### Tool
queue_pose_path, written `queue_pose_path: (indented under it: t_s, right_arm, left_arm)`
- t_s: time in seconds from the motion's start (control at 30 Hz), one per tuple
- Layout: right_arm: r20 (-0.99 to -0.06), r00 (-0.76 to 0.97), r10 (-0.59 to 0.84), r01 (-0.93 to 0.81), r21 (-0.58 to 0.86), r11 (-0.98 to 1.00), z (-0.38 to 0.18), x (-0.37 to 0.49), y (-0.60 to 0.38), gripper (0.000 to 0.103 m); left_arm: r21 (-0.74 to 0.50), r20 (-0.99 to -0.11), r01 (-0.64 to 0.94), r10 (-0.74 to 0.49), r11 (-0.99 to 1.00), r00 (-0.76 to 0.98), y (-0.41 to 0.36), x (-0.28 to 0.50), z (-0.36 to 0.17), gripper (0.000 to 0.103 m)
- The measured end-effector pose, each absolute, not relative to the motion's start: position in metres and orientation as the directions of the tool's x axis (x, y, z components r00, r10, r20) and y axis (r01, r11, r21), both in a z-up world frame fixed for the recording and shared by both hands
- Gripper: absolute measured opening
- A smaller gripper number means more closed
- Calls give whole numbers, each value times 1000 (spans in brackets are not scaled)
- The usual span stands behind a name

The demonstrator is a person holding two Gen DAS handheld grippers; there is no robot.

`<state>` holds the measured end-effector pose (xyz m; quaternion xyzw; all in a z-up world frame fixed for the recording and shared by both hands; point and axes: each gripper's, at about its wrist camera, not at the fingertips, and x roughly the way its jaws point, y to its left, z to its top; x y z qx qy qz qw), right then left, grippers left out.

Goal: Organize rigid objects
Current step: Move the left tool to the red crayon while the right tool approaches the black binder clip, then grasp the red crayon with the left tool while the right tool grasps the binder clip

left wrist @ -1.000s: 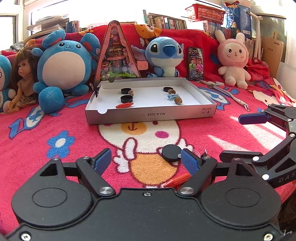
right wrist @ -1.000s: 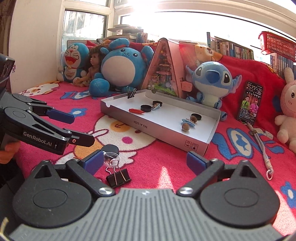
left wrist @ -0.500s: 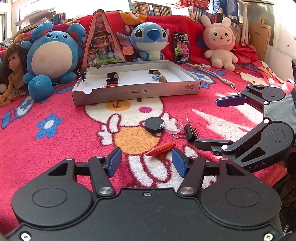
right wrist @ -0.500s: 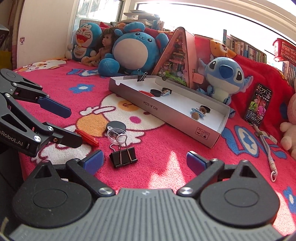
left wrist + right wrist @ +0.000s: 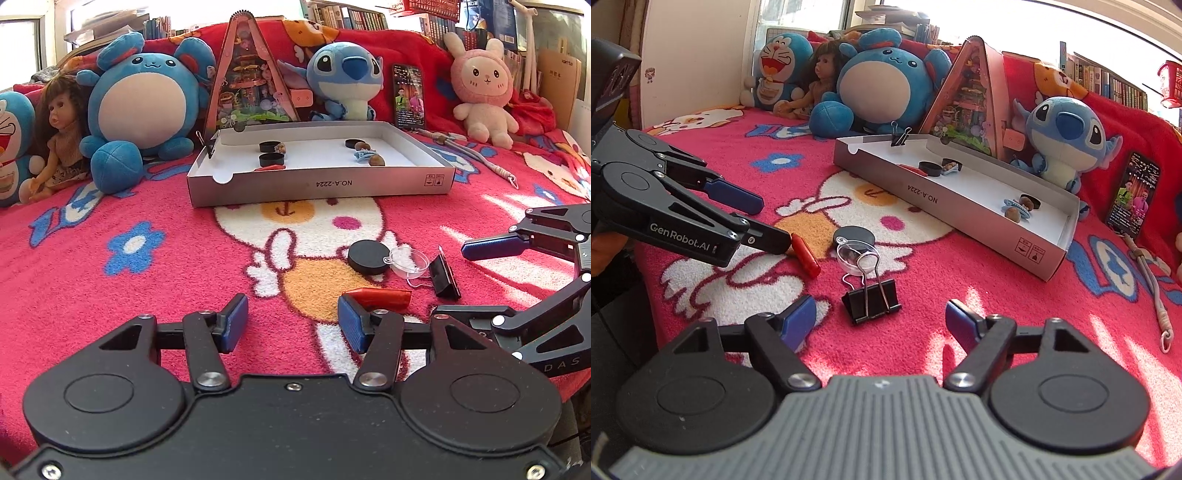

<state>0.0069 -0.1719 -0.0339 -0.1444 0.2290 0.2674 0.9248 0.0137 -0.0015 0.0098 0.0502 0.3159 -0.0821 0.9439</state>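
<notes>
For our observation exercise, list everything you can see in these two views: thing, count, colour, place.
Box: one, grey-white, on blanket.
Black caps in box: three.
Black cap: one, on blanket.
Clear lid: one, beside that cap.
Binder clips: two, black; one on blanket, one on box rim.
Red pieces: two; one on blanket, one in box.
Nuts, blue hair clip: in box.
Plush toys: four; doll: one; behind box.
Phone: one, propped.
Left gripper: jaws apart, closing, empty.
Right gripper: jaws apart, closing, clip ahead.
</notes>
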Motion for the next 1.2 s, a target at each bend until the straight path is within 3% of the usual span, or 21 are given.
queue_pose_path:
  t_s: [0.13, 0.17, 0.33, 0.5, 0.8, 0.9, 0.97, 1.0, 1.2]
  right_arm:
    - [-509, 728, 459, -572, -84, 816, -33, 12, -175, 74]
    - [-510, 716, 476, -579, -54, 814, -32, 13, -177, 67]
    - [-515, 708, 483, -589, -53, 807, -31, 14, -174, 63]
    - [-511, 725, 462, -563, -52, 825, -30, 16, -177, 43]
    - [-488, 800, 348, -419, -40, 907, -32, 14, -190, 43]
    - [-483, 830, 280, -336, -31, 942, -34, 11, -190, 43]
    - [-484, 838, 253, -306, -33, 951, -35, 8, -187, 43]
    - [-489, 837, 247, -300, -33, 953, -35, 6, -185, 43]
    - [-514, 803, 302, -345, 12, 938, -31, 4, -181, 48]
  left_arm:
    - [24, -605, 201, -145, 979, 783, -3, 12, 11, 55]
    - [10, -606, 210, -161, 978, 779, -4, 11, 11, 59]
    - [24, -585, 252, -191, 967, 788, -14, 6, 12, 66]
    - [29, -584, 286, -216, 958, 783, -25, 4, 10, 68]
    - [24, -583, 282, -216, 959, 783, -38, 8, 2, 69]
    - [18, -582, 278, -216, 960, 784, -38, 10, 0, 65]
    - [16, -581, 278, -217, 961, 784, -38, 10, 0, 46]
    - [16, -580, 281, -220, 959, 784, -37, 10, 1, 43]
    - [-4, -585, 279, -229, 960, 778, -33, 11, 4, 43]
